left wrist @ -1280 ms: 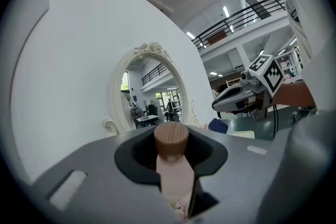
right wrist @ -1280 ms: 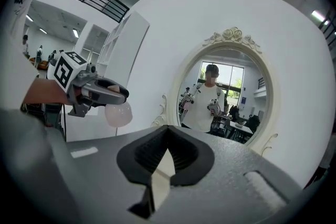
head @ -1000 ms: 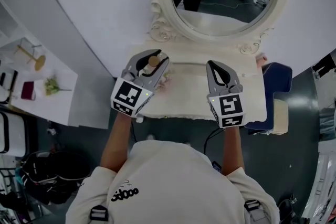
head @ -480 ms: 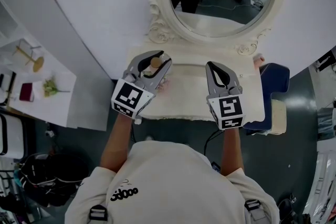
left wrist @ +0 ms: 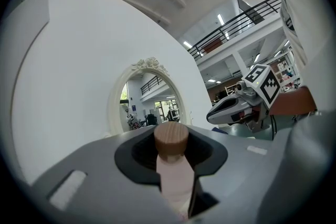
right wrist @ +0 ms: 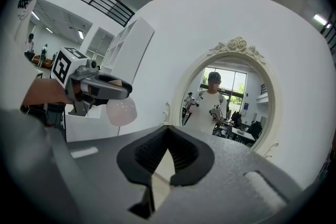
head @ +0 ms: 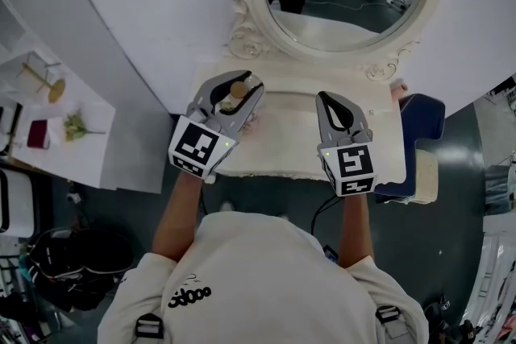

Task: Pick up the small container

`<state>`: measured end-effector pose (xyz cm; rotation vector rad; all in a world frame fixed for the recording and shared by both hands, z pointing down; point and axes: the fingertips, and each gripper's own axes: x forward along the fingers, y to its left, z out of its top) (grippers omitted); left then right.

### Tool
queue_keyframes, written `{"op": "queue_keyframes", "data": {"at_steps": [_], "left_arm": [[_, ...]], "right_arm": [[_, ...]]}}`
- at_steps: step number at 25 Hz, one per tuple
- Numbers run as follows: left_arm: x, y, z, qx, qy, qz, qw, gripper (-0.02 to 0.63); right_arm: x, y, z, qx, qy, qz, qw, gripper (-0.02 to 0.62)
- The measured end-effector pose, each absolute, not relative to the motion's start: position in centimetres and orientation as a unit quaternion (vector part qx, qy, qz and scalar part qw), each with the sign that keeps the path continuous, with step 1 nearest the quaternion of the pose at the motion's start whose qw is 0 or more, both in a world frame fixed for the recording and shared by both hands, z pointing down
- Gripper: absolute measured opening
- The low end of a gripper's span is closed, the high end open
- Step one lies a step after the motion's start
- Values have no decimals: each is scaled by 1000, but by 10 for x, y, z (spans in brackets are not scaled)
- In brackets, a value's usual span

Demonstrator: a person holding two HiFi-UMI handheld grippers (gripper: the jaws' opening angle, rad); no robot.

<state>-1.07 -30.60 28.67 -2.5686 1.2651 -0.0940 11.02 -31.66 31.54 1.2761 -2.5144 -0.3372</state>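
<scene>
Left hand-held gripper at ten o'clock over the cream counter, small pink cork-capped container between its jaws. Right hand-held gripper at its three o'clock, apart. Ornate white-framed oval mirror behind, twelve o'clock.

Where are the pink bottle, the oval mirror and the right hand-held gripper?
Small pale pink bottle with wooden cap (left wrist: 171, 136): left gripper view, on its cap.
Oval cream-framed mirror (head: 347, 12): head view, on the glass.
Right hand-held gripper (head: 324, 101): head view, between its fingertips.

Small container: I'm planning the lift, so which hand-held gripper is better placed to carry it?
Left. The left hand-held gripper clamps the pink, wooden-capped small container; the right hand-held gripper is shut, empty and apart from it.
</scene>
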Motion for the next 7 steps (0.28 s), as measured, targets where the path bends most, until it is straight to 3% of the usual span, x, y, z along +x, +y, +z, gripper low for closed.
{"op": "queue_keyframes", "data": {"at_steps": [7], "left_arm": [[-19, -307, 290, -886, 443, -33, 135, 129]], "right_arm": [[103, -320, 322, 439, -879, -111, 152, 2]]}}
